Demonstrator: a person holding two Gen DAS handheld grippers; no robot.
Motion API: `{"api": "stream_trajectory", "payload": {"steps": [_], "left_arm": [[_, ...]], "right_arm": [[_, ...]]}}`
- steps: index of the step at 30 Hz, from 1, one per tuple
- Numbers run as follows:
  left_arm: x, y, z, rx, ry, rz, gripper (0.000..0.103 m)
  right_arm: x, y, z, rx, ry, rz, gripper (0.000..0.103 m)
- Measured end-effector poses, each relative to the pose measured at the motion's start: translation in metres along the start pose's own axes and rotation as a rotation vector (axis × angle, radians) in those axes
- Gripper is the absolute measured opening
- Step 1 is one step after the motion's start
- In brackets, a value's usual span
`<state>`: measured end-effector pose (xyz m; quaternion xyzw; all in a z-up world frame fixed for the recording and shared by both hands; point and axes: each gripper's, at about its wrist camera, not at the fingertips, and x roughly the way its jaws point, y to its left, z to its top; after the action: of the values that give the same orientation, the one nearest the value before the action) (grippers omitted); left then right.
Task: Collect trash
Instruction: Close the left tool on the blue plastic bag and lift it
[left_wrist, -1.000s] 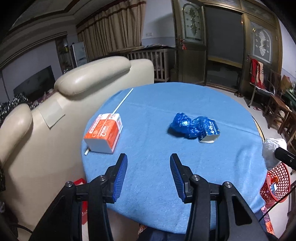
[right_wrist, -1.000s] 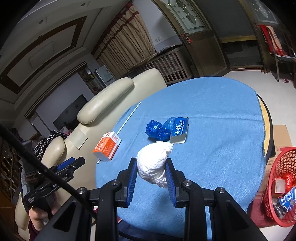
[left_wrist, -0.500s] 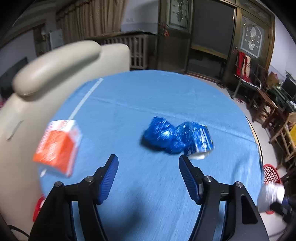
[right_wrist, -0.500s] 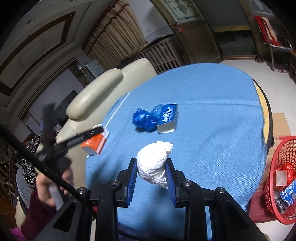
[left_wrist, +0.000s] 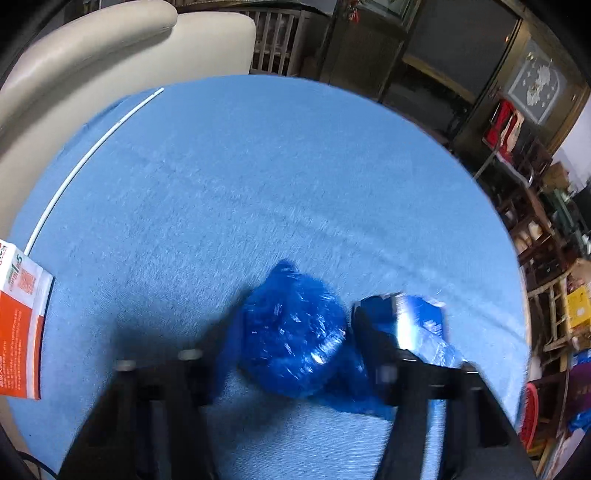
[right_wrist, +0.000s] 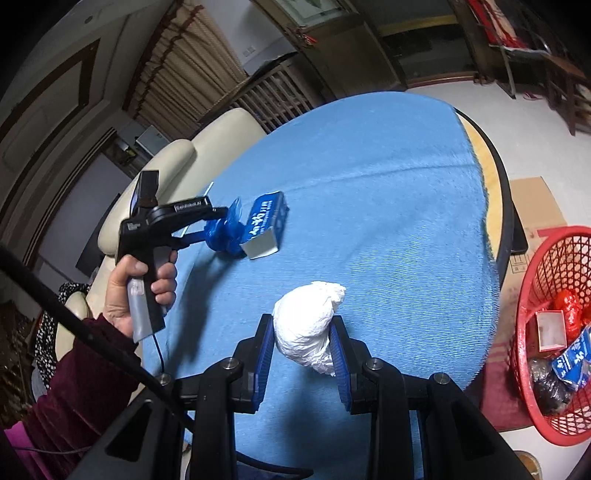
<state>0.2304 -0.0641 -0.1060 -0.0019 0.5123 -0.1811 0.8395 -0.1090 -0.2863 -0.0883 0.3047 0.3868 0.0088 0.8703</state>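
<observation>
The left hand-held gripper (left_wrist: 288, 354) is set down over the blue wad (left_wrist: 291, 332) on the tabletop (left_wrist: 258, 184). The wad lies between the fingers, and the jaws, half open, have just been closing on it. Through the blur it cannot be told whether the pads press on the wad yet. Just beside the wad, touching it, lies the blue box (right_wrist: 264, 225); in the left view the right-hand finger stands between wad and box.

The right hand-held gripper (right_wrist: 301, 347) is held narrow, clamped on the white wad (right_wrist: 306, 325), which is carried above the near part of the tabletop. The red basket (right_wrist: 532, 306) stands on the floor beside the tabletop, with wrappers and a small box already in it.

The step in hand is judged to be the pick of the blue wad, with the white wad awaiting its drop. Next, the left jaws must be closed until the film is gripped, without the box being nudged or caught; then the wad is to be lifted clear. The right load should be swung over the basket rim and let go. An orange carton (left_wrist: 18, 325) and a white straw (left_wrist: 92, 147) are left to be collected.
</observation>
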Motion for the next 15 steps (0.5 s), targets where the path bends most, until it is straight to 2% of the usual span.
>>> {"api": "stream_trajectory", "payload": {"steps": [4, 6, 15], "left_arm": [[-0.016, 0.000, -0.011, 0.012, -0.039, 0.009, 0.046], [-0.028, -0.001, -0.018, 0.019, -0.065, 0.019, 0.046], [-0.135, -0.031, -0.079, 0.152, -0.255, 0.066, 0.046]], "right_arm": [[0.000, -0.004, 0.001, 0.016, -0.001, 0.010, 0.032], [-0.002, -0.001, 0.001, 0.012, -0.006, 0.017, 0.032], [-0.024, 0.024, -0.004, -0.039, -0.063, 0.050, 0.032]]}}
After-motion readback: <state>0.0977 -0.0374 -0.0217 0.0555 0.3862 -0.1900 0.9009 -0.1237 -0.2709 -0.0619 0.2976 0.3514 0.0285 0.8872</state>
